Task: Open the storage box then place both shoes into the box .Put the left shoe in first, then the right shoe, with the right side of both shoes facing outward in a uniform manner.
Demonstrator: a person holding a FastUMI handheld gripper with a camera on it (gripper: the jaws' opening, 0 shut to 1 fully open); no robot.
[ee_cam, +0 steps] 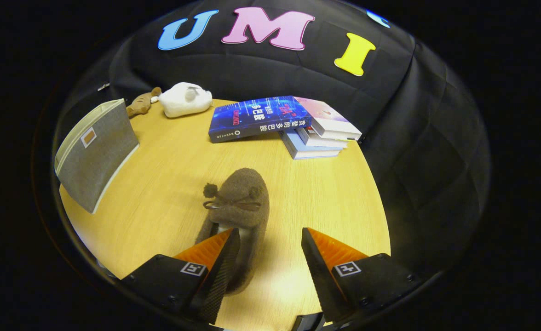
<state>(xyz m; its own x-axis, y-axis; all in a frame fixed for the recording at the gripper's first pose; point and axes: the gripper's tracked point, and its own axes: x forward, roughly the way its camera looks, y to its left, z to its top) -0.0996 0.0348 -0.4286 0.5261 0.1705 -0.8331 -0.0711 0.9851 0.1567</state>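
Inspector A: Shoe (240, 202), a brown fuzzy slipper with a pompom bow, lies on the wooden table (169, 156), its heel end between the fingers and partly behind the left one, toe pointing ahead.

Inspector B: Gripper (270, 236)?

Inspector A: Jaws wide apart, clamping nothing. Whether the left finger touches the slipper, I cannot tell.

Inspector B: Storage box (96, 154)?

Inspector A: Grey fabric, well ahead and left of the fingers. Stacked books (289, 122) and a white plush toy (185, 99) sit far beyond.
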